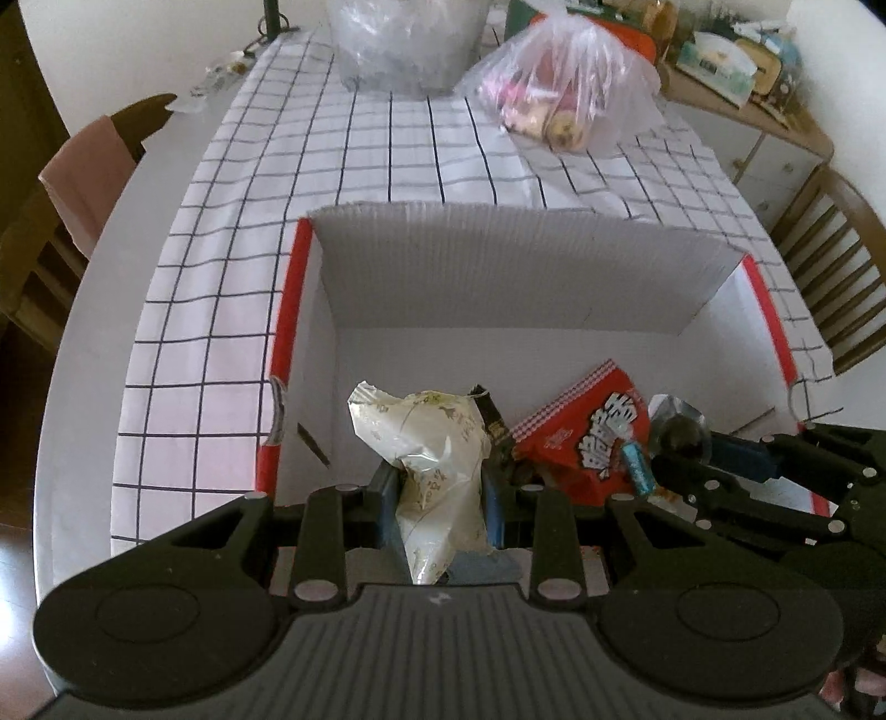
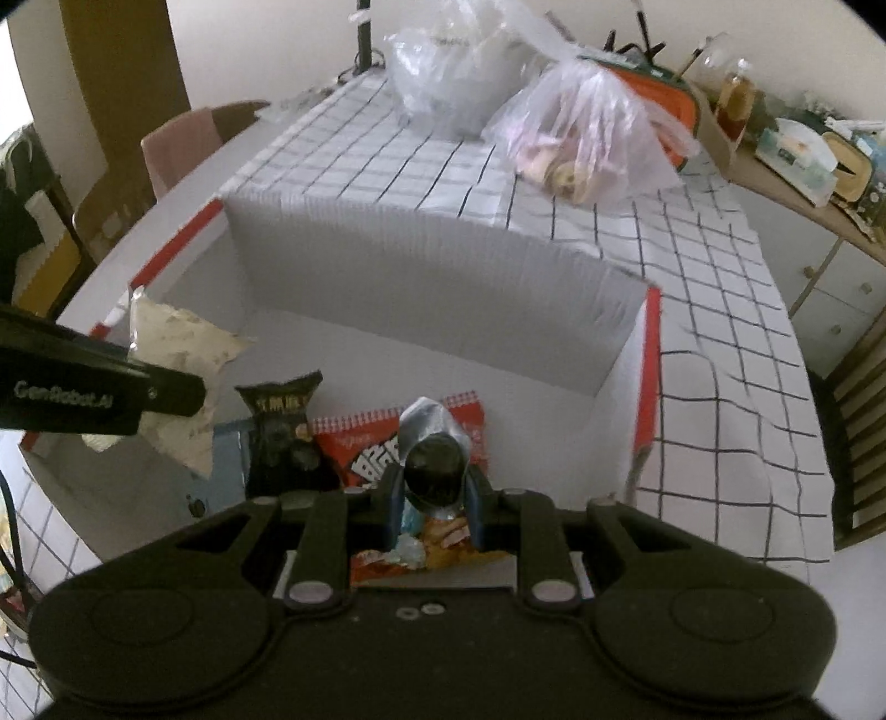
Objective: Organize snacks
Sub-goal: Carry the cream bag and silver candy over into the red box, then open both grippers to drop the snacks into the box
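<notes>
My left gripper (image 1: 440, 487) is shut on a crumpled cream snack packet (image 1: 432, 443) and holds it over the near left part of an open white box with red edges (image 1: 498, 266). The same packet (image 2: 177, 354) hangs from the left gripper's finger (image 2: 99, 387) in the right wrist view. My right gripper (image 2: 434, 493) is shut on a small clear-wrapped dark snack (image 2: 434, 459), which shows as a dark snack (image 1: 678, 429) at the right of the left wrist view. In the box lie a red snack packet (image 1: 587, 437) and a black packet (image 2: 282, 432).
The box stands on a white checked cloth (image 1: 332, 160) over a white table. Behind it sit a clear plastic bag of snacks (image 1: 559, 94) and a larger clear bag (image 1: 404, 39). Wooden chairs (image 1: 830, 266) flank the table; a cluttered sideboard (image 1: 736, 72) stands far right.
</notes>
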`<state>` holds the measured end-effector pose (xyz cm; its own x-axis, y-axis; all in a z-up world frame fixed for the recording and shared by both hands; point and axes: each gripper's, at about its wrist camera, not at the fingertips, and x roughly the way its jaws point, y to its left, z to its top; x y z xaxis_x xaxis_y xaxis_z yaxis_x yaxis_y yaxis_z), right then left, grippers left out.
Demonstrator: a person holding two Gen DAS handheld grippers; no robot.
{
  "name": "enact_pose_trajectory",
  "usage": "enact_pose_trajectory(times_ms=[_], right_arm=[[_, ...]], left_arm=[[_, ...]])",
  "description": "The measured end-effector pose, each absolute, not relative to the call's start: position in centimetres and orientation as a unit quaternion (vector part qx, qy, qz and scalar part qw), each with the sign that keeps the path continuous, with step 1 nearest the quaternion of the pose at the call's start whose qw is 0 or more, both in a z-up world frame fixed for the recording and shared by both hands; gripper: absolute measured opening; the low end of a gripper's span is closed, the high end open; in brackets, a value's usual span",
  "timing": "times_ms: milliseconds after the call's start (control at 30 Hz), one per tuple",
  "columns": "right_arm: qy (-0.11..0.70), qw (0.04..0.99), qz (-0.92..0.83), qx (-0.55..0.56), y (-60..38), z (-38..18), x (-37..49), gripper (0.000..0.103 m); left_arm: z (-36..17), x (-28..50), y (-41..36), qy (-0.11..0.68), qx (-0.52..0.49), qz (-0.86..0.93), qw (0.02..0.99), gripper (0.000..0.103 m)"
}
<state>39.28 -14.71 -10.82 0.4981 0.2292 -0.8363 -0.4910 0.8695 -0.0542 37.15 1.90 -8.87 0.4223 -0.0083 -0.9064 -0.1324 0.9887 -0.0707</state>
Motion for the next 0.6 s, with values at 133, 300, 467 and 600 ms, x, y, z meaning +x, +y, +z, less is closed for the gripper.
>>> enact_pose_trajectory(times_ms=[133,300,467,600], right_arm=[[0.463,0.848,0.211,-0.151,-14.3,-11.6,39.4,0.021],[0.469,0.844,0.210,-0.153,-14.2,-12.1,39.5,0.022],[0.468,0.846,0.209,-0.148,-14.4,-12.1,39.4,0.027],[0.467,0.849,0.206,-0.137,-14.8,-11.7,39.3,0.029]], left_arm=[[-9.9,37.6,1.6,0.550,-0.057,0.036,0.833,0.030],[-10.6,37.8,1.5,0.557,-0.056,0.036,0.828,0.030],[-10.6,37.5,1.5,0.558,-0.059,0.037,0.827,0.030],[-10.2,37.0,1.8,0.551,-0.067,0.035,0.831,0.038]])
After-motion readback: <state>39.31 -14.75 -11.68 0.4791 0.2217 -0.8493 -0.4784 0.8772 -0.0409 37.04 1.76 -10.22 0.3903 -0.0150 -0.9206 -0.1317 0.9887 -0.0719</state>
